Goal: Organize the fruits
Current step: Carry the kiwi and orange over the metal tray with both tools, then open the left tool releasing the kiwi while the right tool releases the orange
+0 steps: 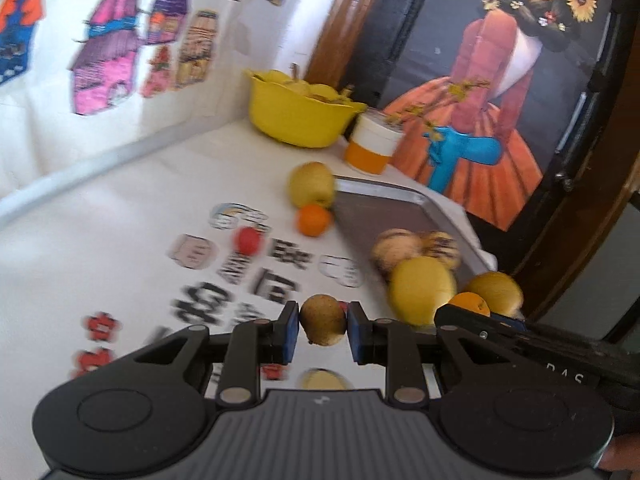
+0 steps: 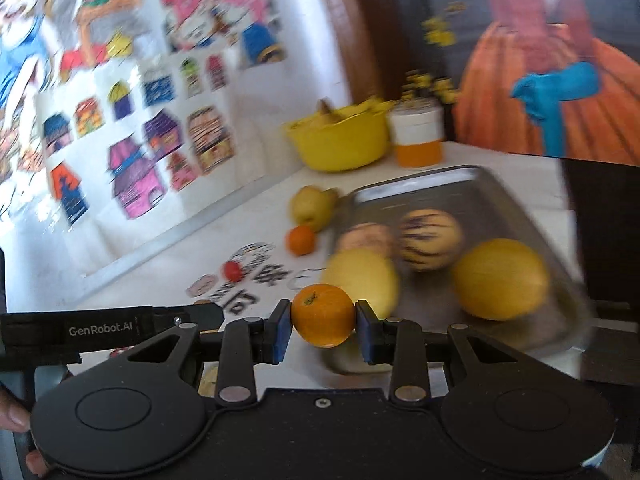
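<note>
My left gripper (image 1: 323, 330) is shut on a brown kiwi (image 1: 322, 319), held above the white table. My right gripper (image 2: 322, 328) is shut on an orange (image 2: 322, 314), held just over the near left edge of the metal tray (image 2: 480, 178). The tray (image 1: 384, 194) holds two striped melons (image 2: 430, 238) and two yellow round fruits (image 2: 500, 278). On the table left of the tray lie a yellow-green pear (image 1: 312, 184), a small orange (image 1: 314, 220) and a small red fruit (image 1: 248, 240). The right gripper and its orange (image 1: 470, 304) show in the left wrist view.
A yellow bowl (image 1: 296, 114) holding fruit stands at the back, with a white and orange cup (image 1: 374, 146) beside it. A printed wall sheet runs along the left. A painting leans behind the tray. Another yellowish fruit (image 1: 322, 380) lies under my left gripper.
</note>
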Motion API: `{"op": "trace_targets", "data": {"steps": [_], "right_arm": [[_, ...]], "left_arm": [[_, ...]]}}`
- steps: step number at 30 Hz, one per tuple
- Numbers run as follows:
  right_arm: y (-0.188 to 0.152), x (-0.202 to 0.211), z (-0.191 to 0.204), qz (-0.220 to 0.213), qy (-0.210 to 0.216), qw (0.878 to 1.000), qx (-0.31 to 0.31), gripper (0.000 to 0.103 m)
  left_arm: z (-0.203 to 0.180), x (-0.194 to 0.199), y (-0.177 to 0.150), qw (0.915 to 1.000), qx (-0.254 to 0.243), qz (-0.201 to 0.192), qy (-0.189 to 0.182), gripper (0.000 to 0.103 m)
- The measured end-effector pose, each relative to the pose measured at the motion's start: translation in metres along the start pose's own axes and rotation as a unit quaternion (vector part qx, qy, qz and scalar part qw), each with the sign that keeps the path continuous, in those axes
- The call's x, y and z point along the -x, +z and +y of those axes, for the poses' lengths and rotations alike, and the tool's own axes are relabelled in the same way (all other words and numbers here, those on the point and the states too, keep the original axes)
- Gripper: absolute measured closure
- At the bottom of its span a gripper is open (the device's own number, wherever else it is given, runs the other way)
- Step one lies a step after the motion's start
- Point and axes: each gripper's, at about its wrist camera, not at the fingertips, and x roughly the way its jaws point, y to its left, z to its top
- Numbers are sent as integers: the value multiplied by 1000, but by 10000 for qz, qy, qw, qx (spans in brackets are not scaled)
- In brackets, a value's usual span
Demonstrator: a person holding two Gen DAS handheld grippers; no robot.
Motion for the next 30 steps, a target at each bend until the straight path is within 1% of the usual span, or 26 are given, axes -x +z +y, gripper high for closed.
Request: {"op": "trace_targets", "data": {"steps": [6,13,20,27,30], "right_arm": [[-10,23,-38,-273,-378,9984,-327,67],[-21,30,-71,-459,-561,9953,-645,67],[-22,25,-88,-518,-497,9947,-738,67],[-24,18,-94,-499,-470,9947,-769,67],[-24,16,-96,-488,-451,9948,-770,67]], "left_arm": [[-44,-14,-6,9992,-211,123,-304,75],[-80,-30,-13,9980,-440,303,-351,75],[-99,-46,-16,9970,-574,455,-253,75],[-102,-57,-17,9967,-607,531,-103,75],[-104,-60,-17,9963,-627,573,-94,75]]}}
